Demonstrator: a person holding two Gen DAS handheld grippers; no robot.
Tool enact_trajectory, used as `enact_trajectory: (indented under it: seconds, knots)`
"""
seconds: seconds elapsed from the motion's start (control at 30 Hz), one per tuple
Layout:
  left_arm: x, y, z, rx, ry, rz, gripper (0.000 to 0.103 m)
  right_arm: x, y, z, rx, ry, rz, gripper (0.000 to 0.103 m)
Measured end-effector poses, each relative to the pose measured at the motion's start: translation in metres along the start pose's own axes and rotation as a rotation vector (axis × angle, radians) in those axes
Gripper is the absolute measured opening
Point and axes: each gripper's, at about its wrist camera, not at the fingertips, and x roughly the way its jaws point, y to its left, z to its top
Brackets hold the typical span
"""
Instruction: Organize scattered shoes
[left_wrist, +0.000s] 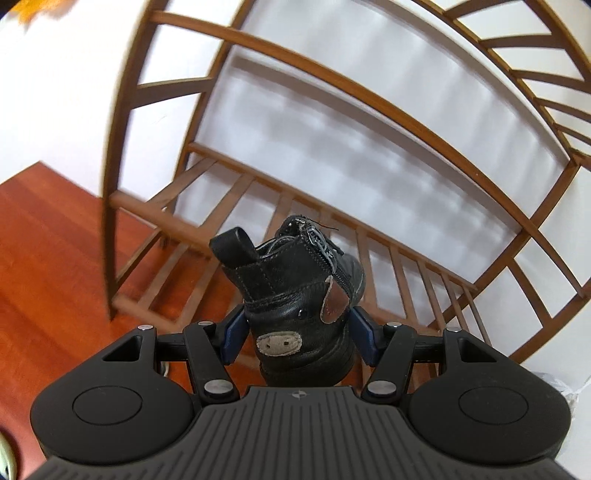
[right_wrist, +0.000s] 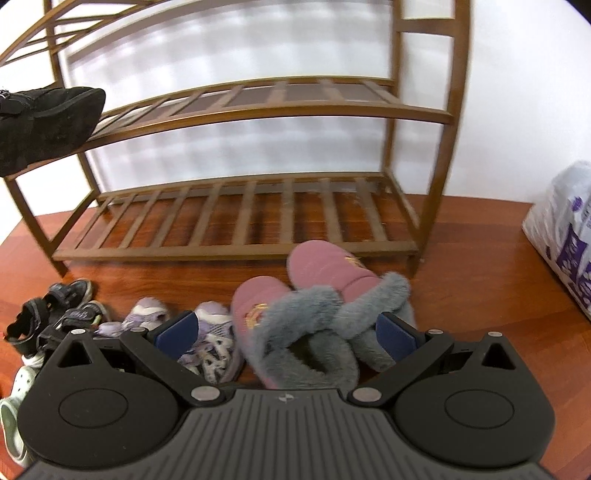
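My left gripper (left_wrist: 299, 332) is shut on the heel of a black leather ankle boot (left_wrist: 295, 291), held toe-forward over a slatted shelf of the brown wooden shoe rack (left_wrist: 295, 195). In the right wrist view the same black boot (right_wrist: 48, 125) shows at the left edge, level with the rack's middle shelf (right_wrist: 280, 107). My right gripper (right_wrist: 284, 332) is open above a pair of pink slippers with grey fur (right_wrist: 314, 295) lying on the floor. Small purple sneakers (right_wrist: 210, 332) lie beside them.
Black sandals (right_wrist: 51, 317) and a pale green clog (right_wrist: 14, 406) lie on the red wooden floor (right_wrist: 480, 277) at the left. A white and purple plastic package (right_wrist: 565, 236) stands at the right. The rack's bottom shelf (right_wrist: 236, 218) stands against a white wall.
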Motion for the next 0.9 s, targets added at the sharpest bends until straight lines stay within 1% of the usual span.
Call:
enact_trajectory:
  seconds: [0.07, 0.17, 0.2, 0.27, 0.3, 0.33, 0.37, 0.43, 0.5, 0.57, 0.6, 0.77, 0.83, 0.9]
  knots:
    - [-0.008, 0.010, -0.005, -0.017, 0.004, 0.003, 0.058, -0.001, 0.012, 0.000, -0.019, 0.005, 0.012, 0.103]
    - [-0.015, 0.034, -0.018, -0.050, 0.042, 0.031, 0.056, -0.002, 0.035, -0.001, -0.044, 0.014, 0.025, 0.103]
    - [-0.015, 0.046, -0.026, -0.061, 0.070, 0.047, 0.055, -0.003, 0.042, -0.001, -0.053, 0.018, 0.030, 0.103]
    - [-0.016, 0.063, -0.040, -0.065, 0.100, 0.074, 0.053, -0.003, 0.058, -0.002, -0.070, 0.024, 0.039, 0.103]
    - [-0.015, 0.071, -0.047, -0.065, 0.115, 0.086, 0.046, -0.004, 0.065, -0.002, -0.079, 0.028, 0.044, 0.103]
    - [-0.015, 0.084, -0.055, -0.067, 0.135, 0.091, 0.030, -0.004, 0.073, -0.003, -0.087, 0.031, 0.048, 0.103]
    - [-0.015, 0.091, -0.060, -0.069, 0.148, 0.093, 0.002, -0.005, 0.080, -0.003, -0.096, 0.034, 0.053, 0.103]
    - [-0.013, 0.113, -0.067, -0.077, 0.199, 0.111, 0.001, -0.006, 0.096, -0.004, -0.112, 0.041, 0.062, 0.103]
    - [-0.010, 0.127, -0.072, -0.069, 0.235, 0.135, 0.002, -0.007, 0.113, -0.007, -0.120, 0.053, 0.069, 0.103]
    - [-0.008, 0.143, -0.075, -0.067, 0.277, 0.141, 0.002, -0.008, 0.124, -0.010, -0.124, 0.063, 0.076, 0.103]
    - [-0.008, 0.151, -0.076, -0.061, 0.293, 0.144, 0.002, -0.008, 0.136, -0.012, -0.128, 0.073, 0.081, 0.103]
    - [-0.010, 0.175, -0.072, -0.020, 0.330, 0.155, 0.002, -0.009, 0.161, -0.018, -0.122, 0.093, 0.087, 0.103]
    - [-0.010, 0.181, -0.071, -0.005, 0.341, 0.152, 0.005, -0.011, 0.175, -0.021, -0.119, 0.099, 0.089, 0.103]
    - [-0.008, 0.186, -0.069, 0.030, 0.358, 0.145, 0.007, -0.013, 0.181, -0.024, -0.121, 0.103, 0.089, 0.103]
